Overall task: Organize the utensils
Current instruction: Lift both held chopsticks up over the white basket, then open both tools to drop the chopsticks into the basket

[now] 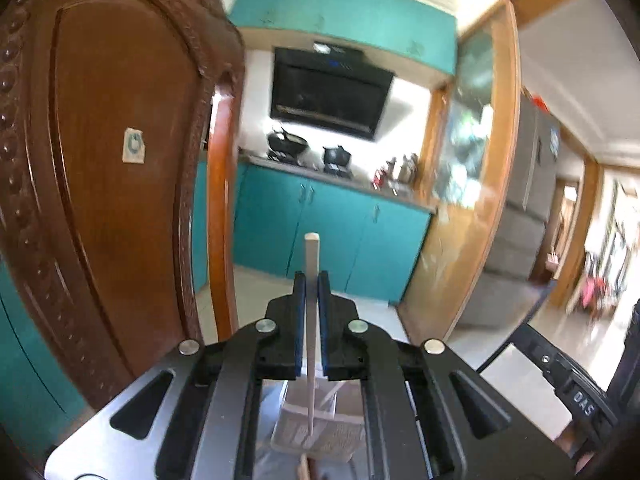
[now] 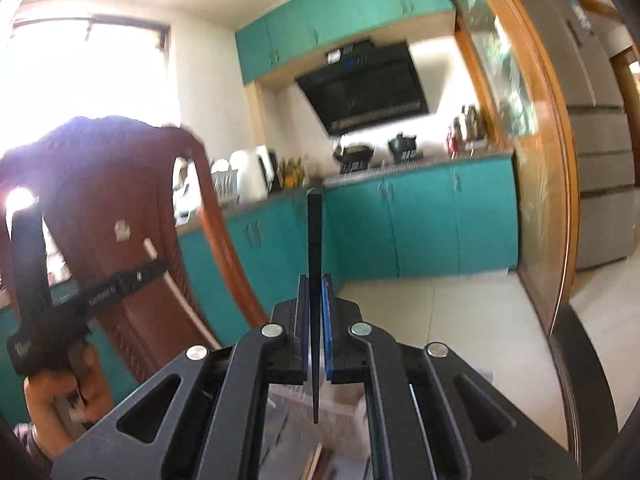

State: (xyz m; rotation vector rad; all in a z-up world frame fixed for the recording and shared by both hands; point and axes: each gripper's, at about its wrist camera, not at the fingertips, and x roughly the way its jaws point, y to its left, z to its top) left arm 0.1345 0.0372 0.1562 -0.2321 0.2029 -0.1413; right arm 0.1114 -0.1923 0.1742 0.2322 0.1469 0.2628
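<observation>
Rising close on the left side, a carved wooden chair back point(image 1: 120, 160) fills the left wrist view, a small pale sticker point(image 1: 133, 145) on it, unreadable. The left gripper point(image 1: 312, 280) has its fingers closed on one white chopstick point(image 1: 311, 264), upright. The right gripper point(image 2: 315, 284) pinches one black chopstick point(image 2: 314, 240), also upright. Beyond stand teal cabinets point(image 1: 332, 224), a range hood point(image 1: 332, 92) and two black pots point(image 1: 308, 148). "DAS" shows on the other gripper's body point(image 1: 576, 392).

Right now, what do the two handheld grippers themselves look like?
Both look alike: the left gripper and right gripper have black angular linkage arms on a grey metal base plate, round silver pivot bolts, and blue pads lining the jaws. Seen from the right wrist view, the left unit's black body carries small white lettering, too blurred to read. No cables show.
</observation>
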